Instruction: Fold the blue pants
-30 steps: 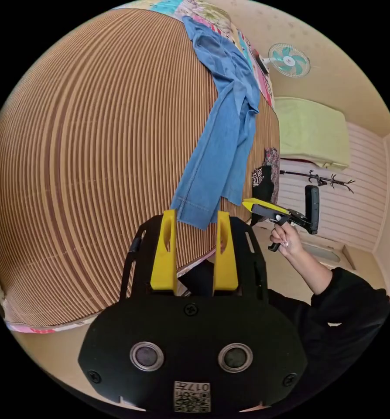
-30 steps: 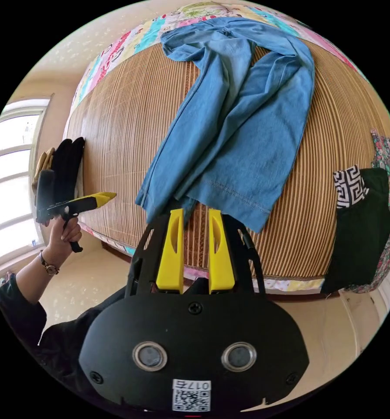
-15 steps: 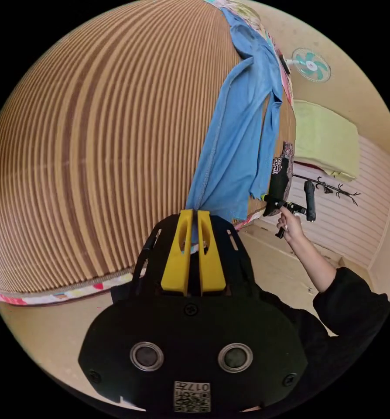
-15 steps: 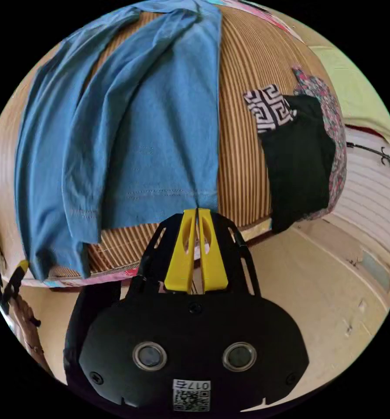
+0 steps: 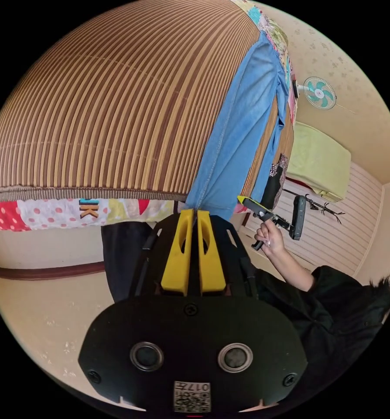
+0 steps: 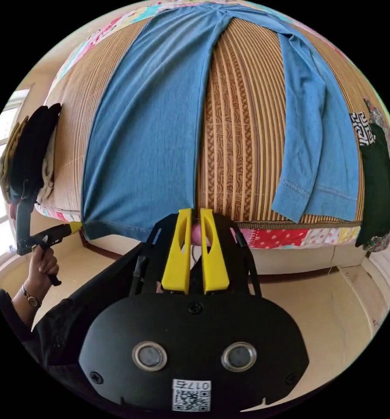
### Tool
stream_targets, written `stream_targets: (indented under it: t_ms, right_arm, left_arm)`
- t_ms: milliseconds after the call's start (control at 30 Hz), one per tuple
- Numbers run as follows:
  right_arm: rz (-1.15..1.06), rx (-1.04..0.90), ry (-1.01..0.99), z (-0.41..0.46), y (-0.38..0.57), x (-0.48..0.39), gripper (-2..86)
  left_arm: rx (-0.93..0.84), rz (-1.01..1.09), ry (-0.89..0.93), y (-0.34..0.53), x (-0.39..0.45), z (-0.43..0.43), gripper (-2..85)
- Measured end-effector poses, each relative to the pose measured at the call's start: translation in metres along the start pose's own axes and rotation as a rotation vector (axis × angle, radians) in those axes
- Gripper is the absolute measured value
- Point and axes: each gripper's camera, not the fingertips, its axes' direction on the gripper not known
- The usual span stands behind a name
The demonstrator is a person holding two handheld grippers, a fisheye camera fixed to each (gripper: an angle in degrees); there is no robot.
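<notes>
The blue pants (image 6: 147, 131) lie on a striped bamboo mat (image 6: 238, 144) on the bed, legs spread apart in a V. My right gripper (image 6: 195, 211) is shut on one corner of the near leg's hem at the bed's edge. The left gripper (image 6: 75, 227), held in a hand, pinches the hem's other corner, so the hem is stretched between them. The other leg (image 6: 317, 174) lies loose, its hem near the mat's edge. In the left gripper view my left gripper (image 5: 193, 212) is shut on the pants (image 5: 243, 131), with the right gripper (image 5: 248, 202) beyond.
A patchwork quilt edge (image 6: 291, 238) hangs below the mat. Dark clothes (image 6: 378, 187) hang off one bed corner and a dark pile (image 6: 29, 144) sits at the other. A wall fan (image 5: 319, 92) and a yellow-green covered unit (image 5: 321, 161) stand beyond. Beige floor (image 6: 334, 305) lies beside the bed.
Both grippers went from open to shut on one leg's hem and drew it toward the bed's edge. The crumpled, overlapping legs now lie apart, the held leg flat.
</notes>
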Motion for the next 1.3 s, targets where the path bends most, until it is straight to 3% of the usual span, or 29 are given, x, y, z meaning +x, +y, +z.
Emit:
stream_targets:
  t_ms: [133, 233, 400, 533, 700, 800, 900, 1000, 1067, 1167, 1300]
  right_arm:
    - [-0.116, -0.157, 0.032, 0.009, 0.025, 0.000, 3.3]
    - [-0.065, -0.326, -0.024, 0.020, 0.038, 0.032, 5.2]
    - [0.201, -0.075, -0.161, -0.038, 0.067, 0.145, 8.1]
    - [0.438, 0.180, -0.125, -0.082, 0.085, 0.251, 8.9]
    - [0.405, 0.121, -0.142, -0.064, 0.069, 0.303, 9.5]
    - [0.334, 0.025, -0.114, -0.041, 0.068, 0.306, 7.3]
    - [0.232, -0.011, -0.079, -0.041, 0.082, 0.307, 4.2]
    - [0.177, 0.055, -0.127, -0.061, 0.122, 0.322, 3.3]
    - [0.194, 0.151, -0.163, -0.083, 0.169, 0.347, 2.9]
    - [0.272, 0.157, -0.177, -0.083, 0.218, 0.388, 2.6]
    - [0.326, 0.108, -0.237, -0.073, 0.241, 0.421, 2.6]
  left_arm:
    - [-0.035, -0.056, -0.159, 0.020, -0.014, -0.001, -0.7]
    - [-0.020, -0.085, -0.205, 0.040, -0.021, -0.012, 0.2]
    - [0.086, 0.087, -0.186, 0.032, 0.039, -0.035, 6.4]
    - [-0.054, 0.380, -0.148, -0.023, 0.139, 0.038, 11.5]
    - [-0.166, 0.582, -0.160, -0.077, 0.237, 0.156, 12.3]
    - [-0.254, 0.615, -0.267, -0.091, 0.266, 0.221, 10.9]
    - [-0.364, 0.551, -0.512, -0.090, 0.258, 0.271, 2.0]
    - [-0.358, 0.403, -0.347, -0.083, 0.238, 0.255, 0.3]
    - [-0.279, 0.370, 0.050, -0.061, 0.213, 0.220, -0.3]
    - [-0.281, 0.190, 0.365, -0.025, 0.157, 0.199, -0.6]
    - [-0.260, 0.021, 0.228, 0.019, 0.113, 0.180, 0.1]
